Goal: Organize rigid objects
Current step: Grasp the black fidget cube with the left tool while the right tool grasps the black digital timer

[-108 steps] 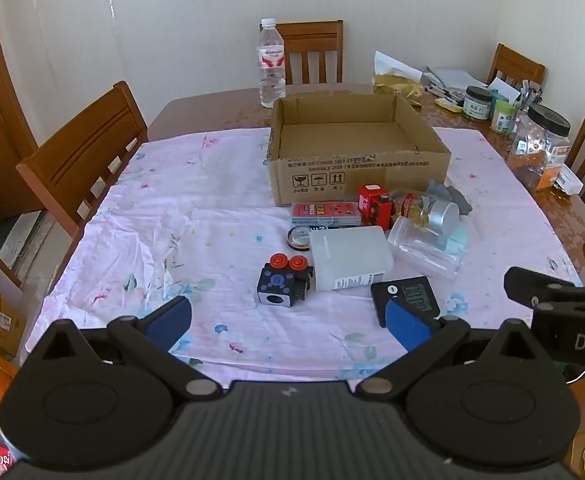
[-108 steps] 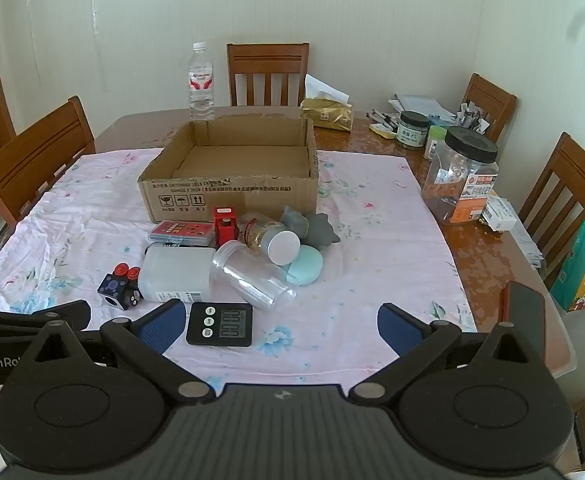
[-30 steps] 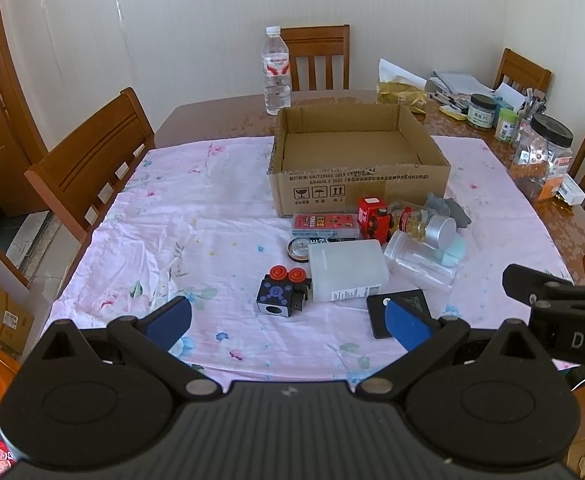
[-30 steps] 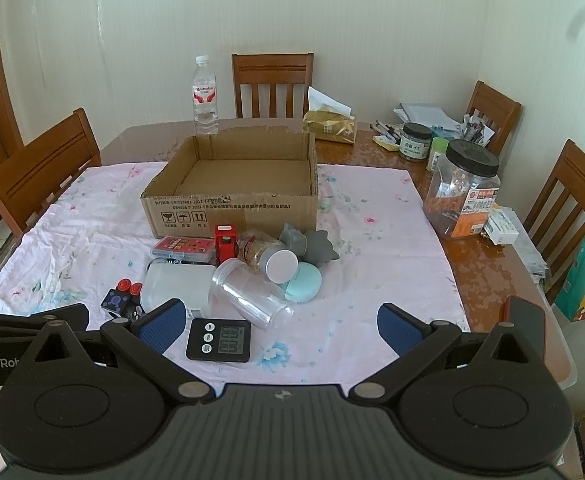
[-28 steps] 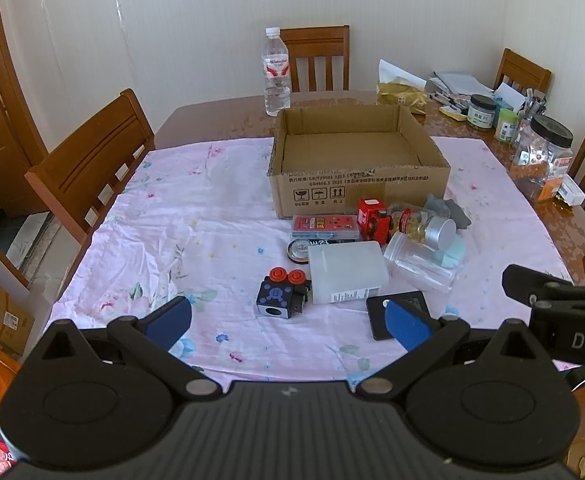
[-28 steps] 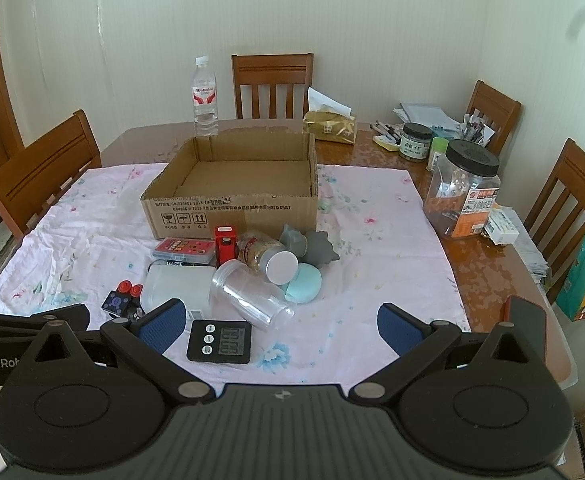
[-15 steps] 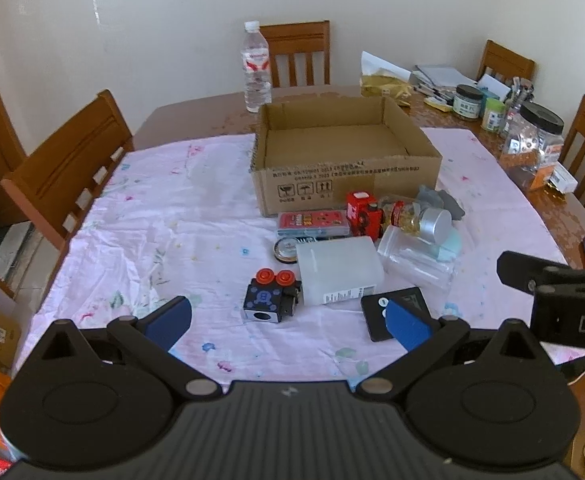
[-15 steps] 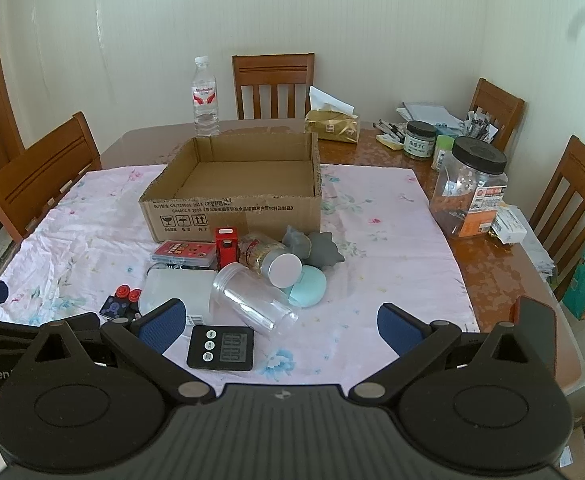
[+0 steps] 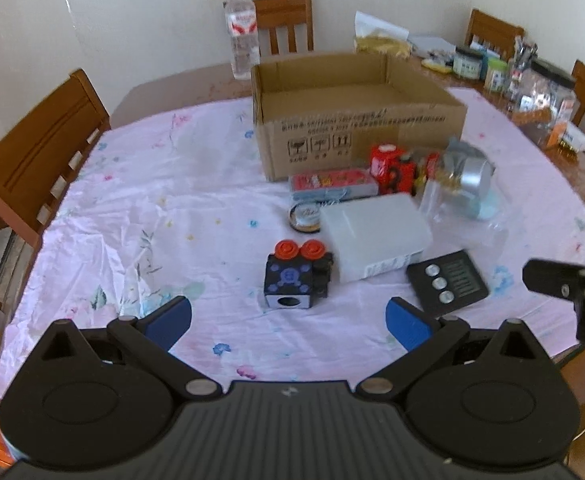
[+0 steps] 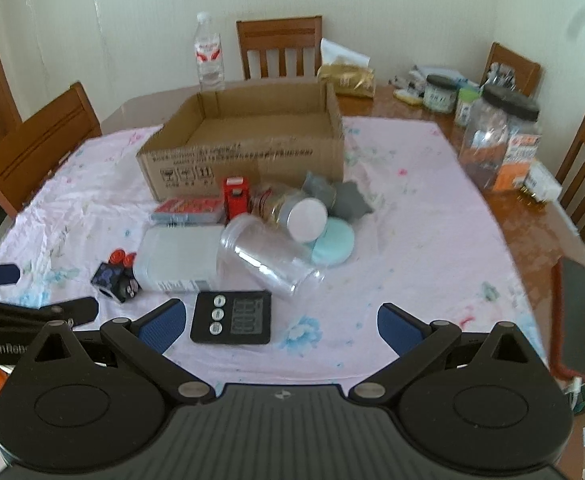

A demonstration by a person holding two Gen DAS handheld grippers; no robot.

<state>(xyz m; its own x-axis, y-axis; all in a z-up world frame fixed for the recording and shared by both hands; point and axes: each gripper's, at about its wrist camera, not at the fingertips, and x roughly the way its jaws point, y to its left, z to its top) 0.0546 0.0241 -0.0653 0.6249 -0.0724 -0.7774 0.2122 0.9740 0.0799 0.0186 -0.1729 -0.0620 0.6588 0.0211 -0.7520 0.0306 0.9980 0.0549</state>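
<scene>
An open cardboard box [image 9: 356,120] [image 10: 248,140] stands empty on the pink cloth. In front of it lie a black cube with two red knobs [image 9: 292,276] [image 10: 114,276], a white plastic box [image 9: 376,236] [image 10: 176,258], a black timer [image 9: 446,282] [image 10: 232,316], a red flat case [image 9: 332,182] [image 10: 188,210], a red toy [image 9: 392,168] [image 10: 236,196], a clear jar on its side [image 10: 270,256] and a silver-lidded jar [image 9: 464,172] [image 10: 292,212]. My left gripper [image 9: 288,320] hangs open just short of the cube. My right gripper [image 10: 278,324] is open, near the timer.
A water bottle [image 9: 243,36] stands behind the box. Jars and papers [image 10: 492,128] crowd the table's far right. A phone [image 10: 576,312] lies at the right edge. Wooden chairs [image 9: 40,148] ring the table. Bare cloth [image 9: 152,200] stretches left of the objects.
Both grippers have come forward and lower toward the objects; the cube and timer look larger and nearer. Both stay open. Nothing on the table has shifted.
</scene>
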